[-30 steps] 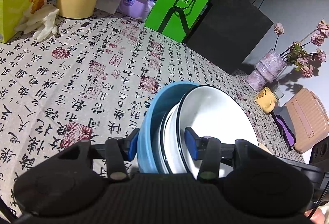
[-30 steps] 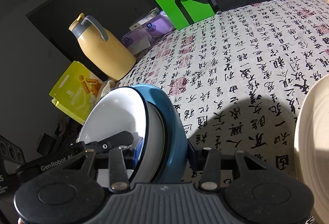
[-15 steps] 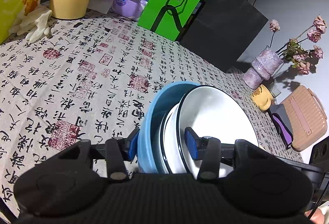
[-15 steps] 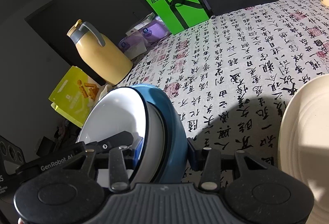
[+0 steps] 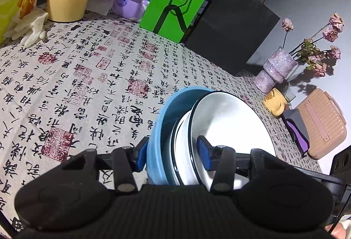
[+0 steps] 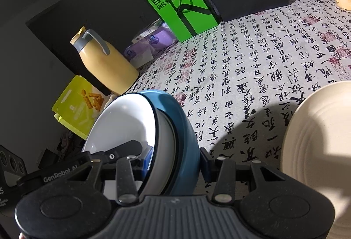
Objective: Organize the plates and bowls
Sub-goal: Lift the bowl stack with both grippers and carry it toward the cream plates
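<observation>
- We are holding a nested stack of bowls off the counter (image 5: 87, 76) between both hands: a blue bowl (image 5: 162, 120) on the outside, a white bowl (image 5: 228, 127) with a dark rim inside it, and what looks like another white one between them.
- The left tongs (image 5: 173, 152) are clenching the stack's rim from one side, one pad on the blue wall and one inside the white bowl; the right tongs (image 6: 175, 161) are gripping the opposite rim the same way.
- We are judging the bowls as already gathered; setting the stack down is still ahead of us.
- A cream plate (image 6: 318, 151) is lying at the counter's near edge on our right, apart from the stack and not yet dealt with.
- The middle of the counter is lying open, so nothing is blocking a set-down there.
- Along the far edge a yellow jug (image 6: 105, 63), a green bag (image 5: 177, 2) and a black bag (image 5: 232, 26) are standing, with a vase (image 5: 276, 68) toward the far right corner, all well apart from the stack.
- The cream plate is sitting close to the right hand, so we are minding that side.
</observation>
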{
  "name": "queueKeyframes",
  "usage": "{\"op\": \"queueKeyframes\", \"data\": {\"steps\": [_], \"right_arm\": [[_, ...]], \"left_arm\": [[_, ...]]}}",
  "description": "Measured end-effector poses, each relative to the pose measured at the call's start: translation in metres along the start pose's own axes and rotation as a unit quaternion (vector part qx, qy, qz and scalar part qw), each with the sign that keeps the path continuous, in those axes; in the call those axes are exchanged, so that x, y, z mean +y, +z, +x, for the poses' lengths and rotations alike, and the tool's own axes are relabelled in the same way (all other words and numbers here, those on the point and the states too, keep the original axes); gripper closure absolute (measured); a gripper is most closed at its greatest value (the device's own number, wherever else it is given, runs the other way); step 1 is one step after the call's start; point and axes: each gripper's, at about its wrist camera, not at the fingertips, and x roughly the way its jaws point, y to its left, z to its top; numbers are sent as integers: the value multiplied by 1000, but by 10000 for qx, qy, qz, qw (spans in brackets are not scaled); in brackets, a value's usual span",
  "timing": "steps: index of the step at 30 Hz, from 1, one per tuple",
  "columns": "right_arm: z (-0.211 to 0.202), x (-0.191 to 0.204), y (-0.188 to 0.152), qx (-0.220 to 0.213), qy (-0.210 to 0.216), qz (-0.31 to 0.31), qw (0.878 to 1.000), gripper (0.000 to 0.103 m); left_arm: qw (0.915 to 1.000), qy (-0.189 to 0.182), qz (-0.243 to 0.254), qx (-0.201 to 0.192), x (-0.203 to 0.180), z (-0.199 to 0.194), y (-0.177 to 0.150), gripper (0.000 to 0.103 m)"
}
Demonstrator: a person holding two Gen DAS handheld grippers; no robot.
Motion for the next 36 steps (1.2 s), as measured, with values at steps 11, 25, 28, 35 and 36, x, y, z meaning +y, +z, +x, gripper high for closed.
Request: {"op": "queueKeyframes", "data": {"steps": [11, 25, 28, 35, 36], "right_arm": [[-14, -8, 0, -117, -46, 56, 9999, 60], [-26, -17, 2, -219, -63, 112, 9997, 60], [-28, -19, 2, -236, -59, 122, 9996, 60], [-35, -24, 3, -301, -59, 138, 9994, 60], [-36, -25, 3, -309, -59, 146, 9994, 60]], "left_arm": [[9999, -73, 96, 10, -12, 3, -3, 56], [9997, -112, 197, 17, -28, 6, -5, 57], [9997, -115, 222, 15, -31, 6, -5, 57], [9995, -128, 288, 15, -40, 8, -6, 57], [9995, -128, 296, 16, -41, 8, -6, 57]]}}
